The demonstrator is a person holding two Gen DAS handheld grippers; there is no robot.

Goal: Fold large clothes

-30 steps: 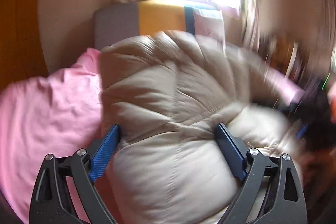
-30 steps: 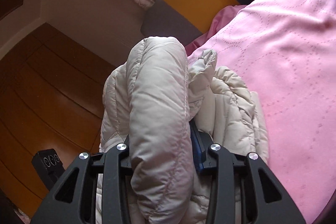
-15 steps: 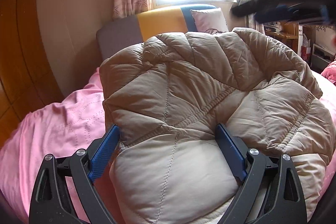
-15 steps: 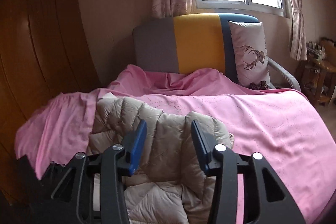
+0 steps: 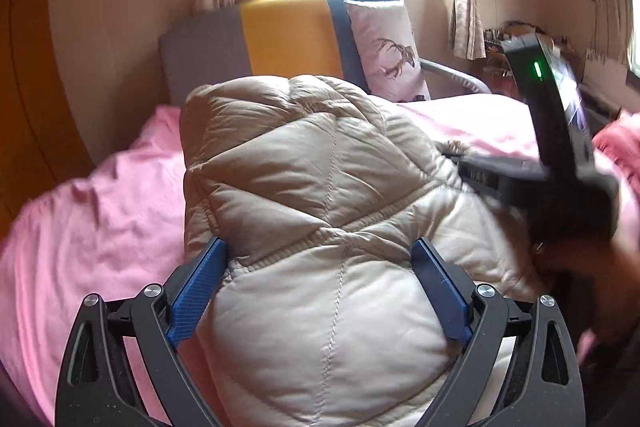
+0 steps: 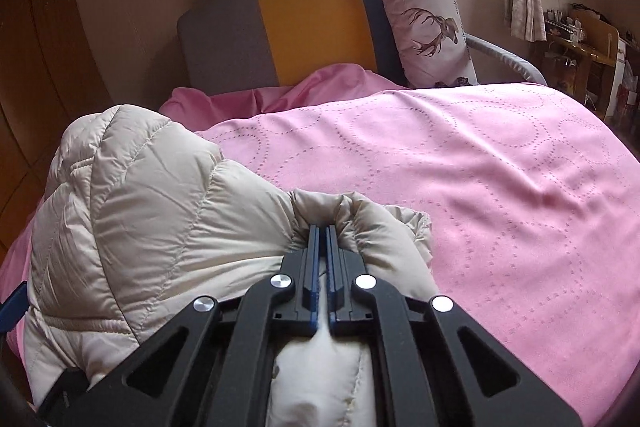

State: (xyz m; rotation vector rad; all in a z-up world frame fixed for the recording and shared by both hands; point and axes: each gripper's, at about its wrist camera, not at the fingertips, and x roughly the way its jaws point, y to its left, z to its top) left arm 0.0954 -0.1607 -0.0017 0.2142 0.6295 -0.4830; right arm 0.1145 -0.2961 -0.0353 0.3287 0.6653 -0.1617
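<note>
Where pink bedspread [image 6: 480,187] spreads, deer pillow [image 6: 424,23] against headboard [image 6: 312,23].

Two close wrist views, each angled downward over its own gripper, face a striped headboard [image 5: 280,35] and window. Both share the beige puffer jacket [image 6: 152,211] and pink bedspread [image 6: 480,187].

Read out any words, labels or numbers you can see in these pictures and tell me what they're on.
None can be read.
Pillow: a deer drawing with a line of script beside it, too small to read.
Right gripper: pale marks on its black body, blurred.
</note>
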